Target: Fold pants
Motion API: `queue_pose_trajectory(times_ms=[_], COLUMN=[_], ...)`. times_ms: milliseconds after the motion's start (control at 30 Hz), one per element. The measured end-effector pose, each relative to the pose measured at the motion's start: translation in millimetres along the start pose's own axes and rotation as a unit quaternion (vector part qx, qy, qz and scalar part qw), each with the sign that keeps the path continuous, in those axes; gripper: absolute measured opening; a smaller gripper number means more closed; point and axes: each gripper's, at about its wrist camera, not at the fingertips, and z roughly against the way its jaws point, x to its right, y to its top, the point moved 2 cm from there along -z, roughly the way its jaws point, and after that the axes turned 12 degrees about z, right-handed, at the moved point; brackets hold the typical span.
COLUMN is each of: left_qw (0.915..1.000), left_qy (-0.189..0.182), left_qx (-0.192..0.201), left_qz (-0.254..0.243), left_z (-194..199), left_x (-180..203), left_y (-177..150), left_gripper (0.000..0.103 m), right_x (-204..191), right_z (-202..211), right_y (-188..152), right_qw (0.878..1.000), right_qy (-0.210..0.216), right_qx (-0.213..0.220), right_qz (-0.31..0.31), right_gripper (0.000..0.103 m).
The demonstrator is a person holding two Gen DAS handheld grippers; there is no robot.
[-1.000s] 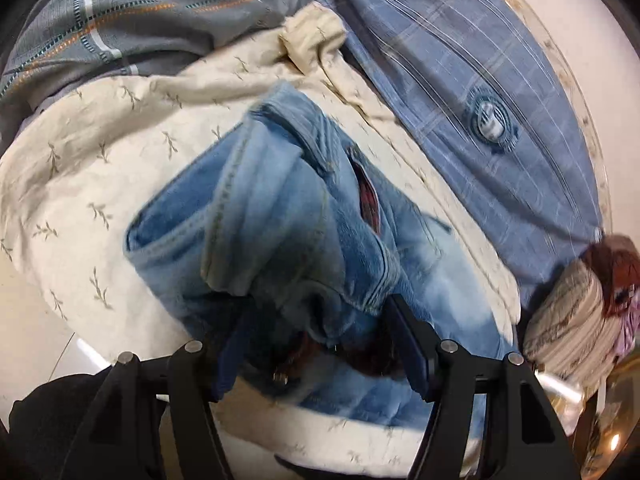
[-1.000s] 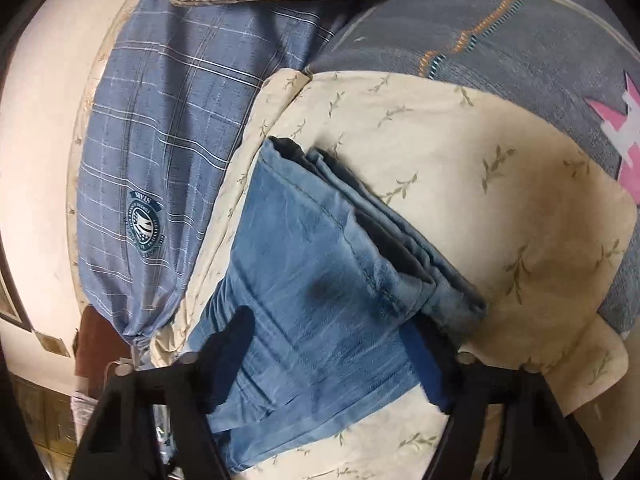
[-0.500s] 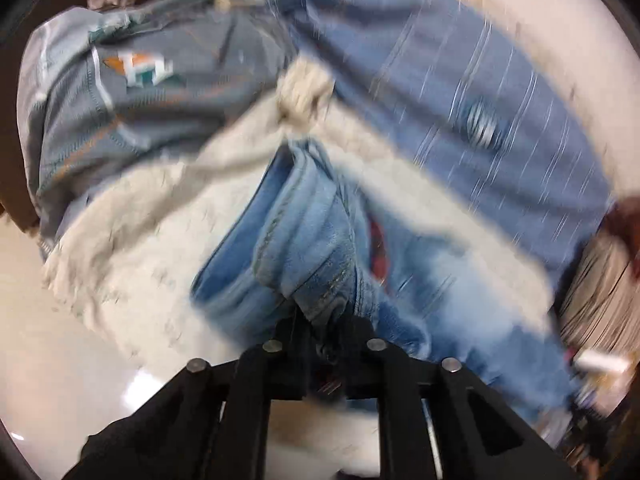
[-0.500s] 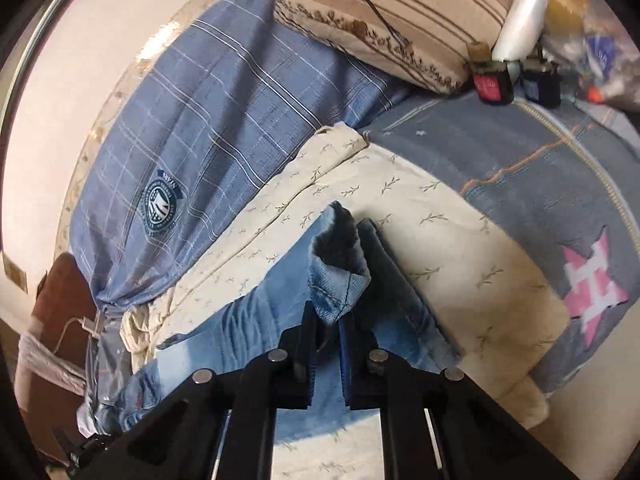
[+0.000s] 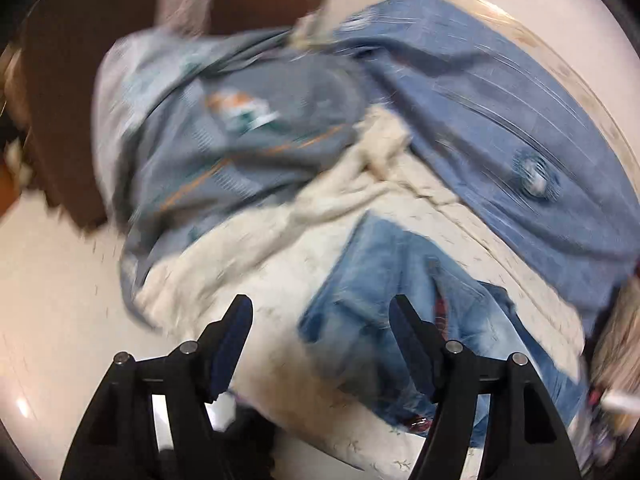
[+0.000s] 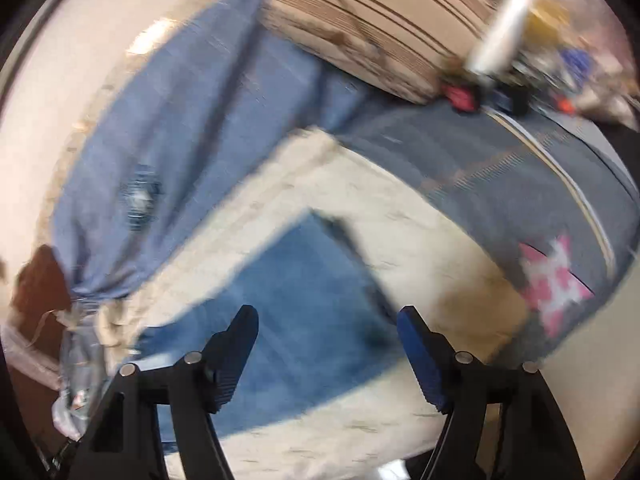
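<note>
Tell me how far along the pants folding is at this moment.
Done, it seems: the jeans lie flat as a doubled-over block on the cream cloth, waistband end showing in the left view. In hand: nothing; the left tool and right tool are both opening with no fabric between the pads. Left: possibly another fold or smoothing; blur hides how neat the edges are.

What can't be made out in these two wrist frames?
- Left wrist: motion blur smears the jeans; fold layers unreadable. The left gripper, jaws opening, covers their near edge.
- Right wrist: blur hides the jeans' seams; the right gripper, jaws opening, cuts off the near end.
- Right wrist: clutter beside the pillow is too blurred to identify.
</note>
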Motion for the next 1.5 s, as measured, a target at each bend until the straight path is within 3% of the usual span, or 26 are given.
queue_pose_trajectory(times_ms=[100,167,267,400,567,600,633,700,733,833,867,933,967,1000,1033,1067,1133,1200,1300,1367,1433,1500], left_qw=[0.9955,0.9885,0.9821,0.9839,0.9837,0.9837,0.9839,0.985,0.985,0.9864,0.9889,0.9888,0.9829,0.9712,0.961,0.9522,0.9608,0.9565,0.9506,0.9518,0.9571,0.9657], left_qy=[-0.019,0.011,0.052,0.029,0.017,0.016,0.012,0.002,-0.001,-0.014,-0.021,-0.022,0.0,0.06,0.092,0.1,0.073,0.073,0.075,0.067,0.046,0.04], left_qx=[-0.019,-0.055,-0.098,-0.077,-0.072,-0.073,-0.078,-0.089,-0.091,-0.085,-0.062,-0.001,0.035,0.031,-0.019,-0.08,-0.086,-0.09,-0.091,-0.102,-0.111,-0.093], left_qz=[-0.091,-0.14,-0.153,-0.159,-0.164,-0.164,-0.16,-0.148,-0.146,-0.14,-0.134,-0.147,-0.181,-0.228,-0.26,-0.278,-0.253,-0.268,-0.287,-0.281,-0.263,-0.239], left_z=[-20,-51,-86,-90,-93,-92,-93,-98,-96,-85,-73,-58,-54,-69,-91,-113,-113,-112,-111,-110,-102,-93], left_x=[39,52,40,28,20,18,15,16,15,14,18,33,42,49,50,44,31,29,31,28,22,19], left_y=[-14,-31,-49,-52,-51,-51,-49,-49,-49,-42,-36,-29,-30,-38,-48,-61,-58,-59,-62,-58,-48,-30], left_gripper=[0.071,0.071,0.072,0.078,0.086,0.088,0.089,0.091,0.091,0.091,0.091,0.091,0.091,0.091,0.091,0.092,0.093,0.093,0.093,0.093,0.093,0.092], right_x=[-70,-128,-199,-269,-315,-319,-319,-319,-324,-332,-333,-323,-315,-304,-287,-279,-273,-265,-253,-244,-241,-241], right_z=[-26,-53,-106,-180,-244,-255,-263,-266,-263,-249,-248,-264,-277,-291,-312,-320,-326,-331,-342,-336,-319,-293], right_y=[10,13,12,-3,-31,-36,-41,-47,-45,-32,-25,-12,-8,-6,-7,-9,-8,-3,0,7,12,18], right_qw=[0.993,0.979,0.956,0.918,0.878,0.87,0.863,0.851,0.847,0.853,0.859,0.885,0.899,0.911,0.92,0.924,0.925,0.924,0.91,0.919,0.924,0.93], right_qy=[0.071,0.115,0.148,0.144,0.126,0.116,0.106,0.113,0.107,0.091,0.088,0.103,0.116,0.136,0.156,0.162,0.182,0.203,0.231,0.22,0.217,0.222], right_qx=[-0.029,-0.047,-0.088,-0.155,-0.21,-0.222,-0.237,-0.254,-0.245,-0.204,-0.193,-0.197,-0.206,-0.224,-0.255,-0.262,-0.27,-0.282,-0.323,-0.315,-0.303,-0.274], right_qz=[0.093,0.164,0.24,0.335,0.411,0.425,0.433,0.446,0.459,0.471,0.466,0.408,0.368,0.319,0.253,0.226,0.197,0.16,0.117,0.091,0.084,0.107], right_gripper=[0.075,0.073,0.069,0.056,0.055,0.049,0.03,0.015,0.014,0.013,0.013,0.013,0.013,0.014,0.014,0.014,0.014,0.014,0.018,0.03,0.056,0.062])
